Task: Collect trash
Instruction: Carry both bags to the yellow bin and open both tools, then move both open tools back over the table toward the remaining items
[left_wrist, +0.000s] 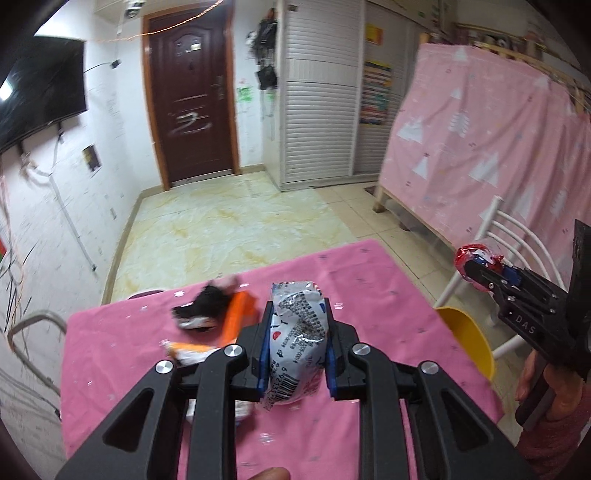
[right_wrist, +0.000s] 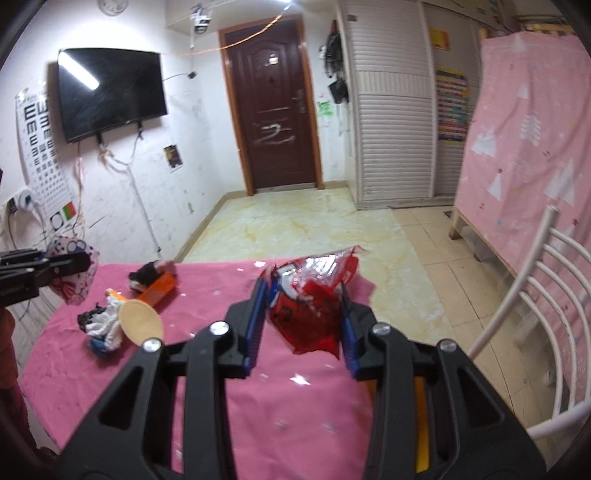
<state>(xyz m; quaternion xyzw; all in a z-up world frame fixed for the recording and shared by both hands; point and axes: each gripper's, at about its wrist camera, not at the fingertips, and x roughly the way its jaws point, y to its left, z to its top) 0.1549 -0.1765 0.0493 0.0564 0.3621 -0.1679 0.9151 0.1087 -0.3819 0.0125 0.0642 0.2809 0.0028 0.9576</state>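
Note:
My left gripper (left_wrist: 295, 314) is shut on a white and silver snack wrapper (left_wrist: 297, 332), held above the pink table (left_wrist: 369, 280). The same wrapper shows at the left of the right wrist view (right_wrist: 75, 271). My right gripper (right_wrist: 303, 295) is shut on a crumpled red wrapper (right_wrist: 314, 295), held over the table's far right part; it shows in the left wrist view (left_wrist: 476, 264) off the table's right side. More trash lies on the table: an orange pack (right_wrist: 160, 290), a black wrapper (right_wrist: 146, 275), a crumpled white wrapper (right_wrist: 107, 325) and a round tan lid (right_wrist: 140, 321).
A yellow chair seat (left_wrist: 469, 332) and a white metal chair back (right_wrist: 546, 295) stand right of the table. A pink-draped wooden frame (left_wrist: 480, 147) is at the far right. A grey chair frame (left_wrist: 29, 332) is at the left. Tiled floor (right_wrist: 295, 229) lies beyond.

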